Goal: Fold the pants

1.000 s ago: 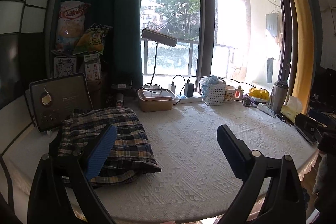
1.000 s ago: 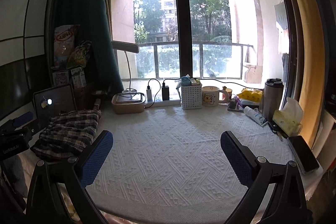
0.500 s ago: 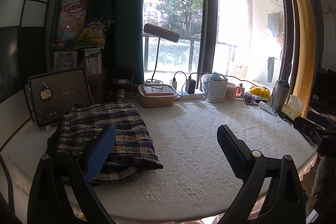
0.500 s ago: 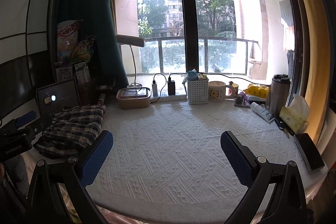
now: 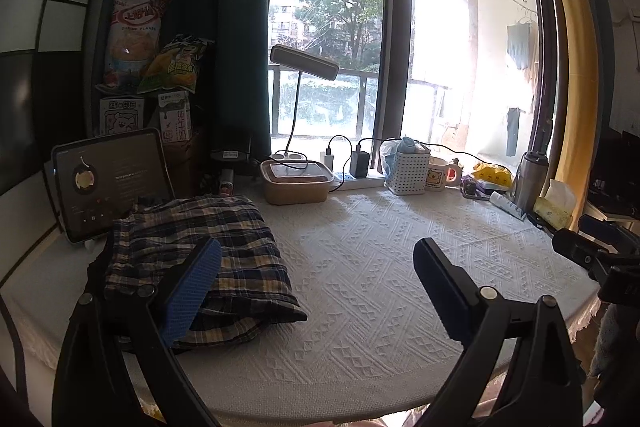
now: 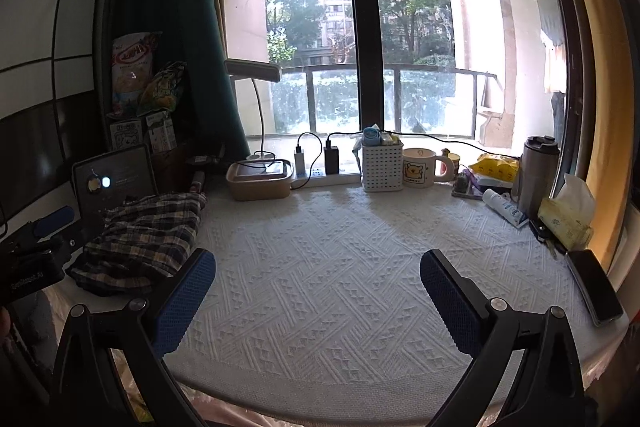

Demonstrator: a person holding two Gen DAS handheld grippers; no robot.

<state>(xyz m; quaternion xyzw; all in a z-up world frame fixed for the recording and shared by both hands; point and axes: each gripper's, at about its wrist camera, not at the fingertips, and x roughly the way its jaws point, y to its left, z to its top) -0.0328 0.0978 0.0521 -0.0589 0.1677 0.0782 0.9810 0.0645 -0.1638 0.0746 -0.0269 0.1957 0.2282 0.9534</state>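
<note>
Dark plaid pants [image 5: 196,251] lie folded in a thick bundle at the left side of the white textured tablecloth [image 5: 380,259]; the right wrist view shows the pants [image 6: 144,235] at its left. My left gripper [image 5: 316,267] hovers open near the table's front edge, its left finger in front of the bundle, nothing held. My right gripper [image 6: 318,277] is open too, above bare cloth to the right of the pants. Each gripper shows at the other view's edge: the right gripper [image 5: 600,243], the left gripper [image 6: 40,243].
A tablet [image 5: 108,183] stands behind the pants. Along the window sit a lunch box [image 5: 296,181], desk lamp [image 5: 304,63], power strip [image 6: 324,177], white basket [image 6: 382,165], mug [image 6: 420,167] and thermos [image 6: 538,171]. Tissues [image 6: 568,215] and a phone [image 6: 596,287] lie at right.
Both grippers have drawn back and risen slightly; the table looks a little lower and farther in both views. The pants have not moved and both grippers stay open.
</note>
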